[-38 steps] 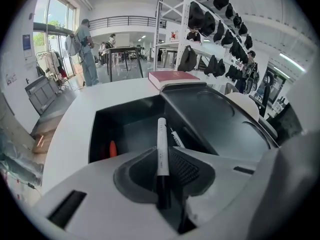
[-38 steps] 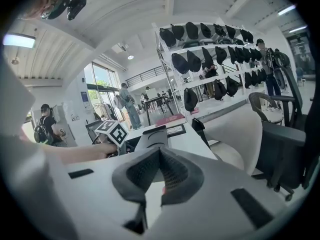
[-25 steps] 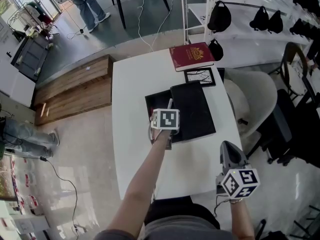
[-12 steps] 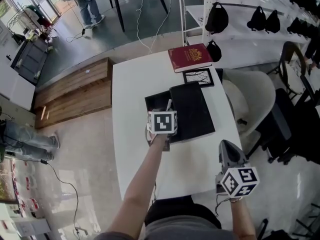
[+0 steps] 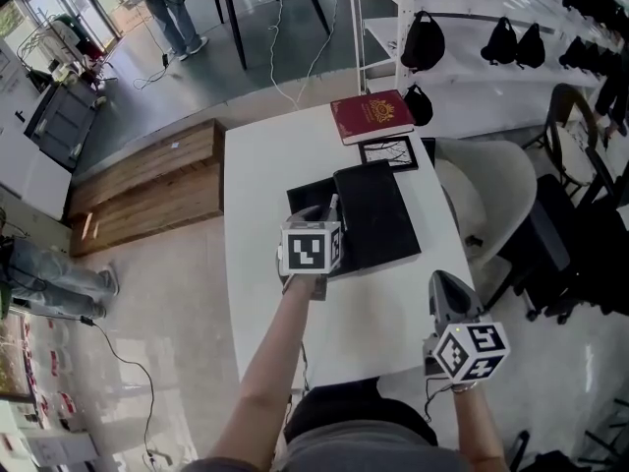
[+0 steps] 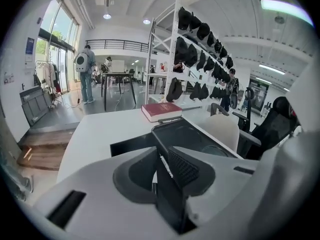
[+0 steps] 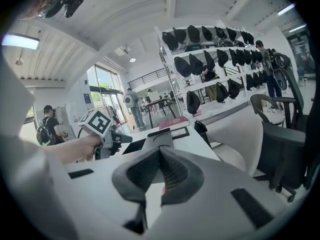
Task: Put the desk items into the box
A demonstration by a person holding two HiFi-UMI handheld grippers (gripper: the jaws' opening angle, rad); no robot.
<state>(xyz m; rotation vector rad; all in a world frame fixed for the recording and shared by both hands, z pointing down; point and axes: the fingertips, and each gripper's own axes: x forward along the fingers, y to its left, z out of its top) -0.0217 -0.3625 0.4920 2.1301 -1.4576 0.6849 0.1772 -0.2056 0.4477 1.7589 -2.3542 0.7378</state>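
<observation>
Black lid (image 5: 378,214) is clamped at its near edge between the pads of the left gripper (image 6: 165,164), lying partly over the open black box (image 5: 307,197) on the white table (image 5: 265,165). The right gripper (image 7: 159,156) is held closed on nothing, near the table's near corner. A red book (image 5: 371,116) and a framed picture (image 5: 388,152) are seen on the table beyond the box.

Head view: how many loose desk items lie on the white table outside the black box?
2. A dark red hardcover book lies at the white table's far edge; a small black-framed picture lies just nearer, beside the black box. The black lid may hide others.
</observation>
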